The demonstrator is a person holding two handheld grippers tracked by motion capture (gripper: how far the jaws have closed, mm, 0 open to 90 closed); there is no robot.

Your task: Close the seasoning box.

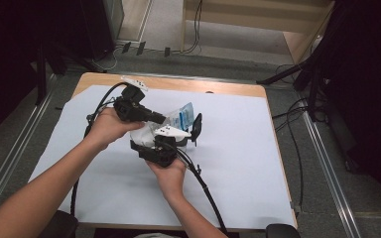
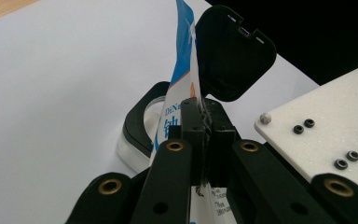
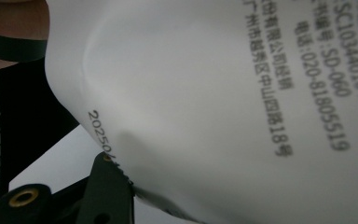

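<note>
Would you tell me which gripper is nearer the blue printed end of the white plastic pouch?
Left. The left gripper is clamped on the pouch's blue end; the right gripper sits by its white part.

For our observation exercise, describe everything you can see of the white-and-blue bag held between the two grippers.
The bag is a soft white pouch with a blue top panel and black printed text, a date code near one edge. It is held above a black-rimmed container with an open hinged lid. The left gripper pinches its crimped edge; the right gripper grips another edge, the bag's side bulging close to its camera.

Bag point(image 1: 178, 119) above container point(image 1: 188, 136)
</note>
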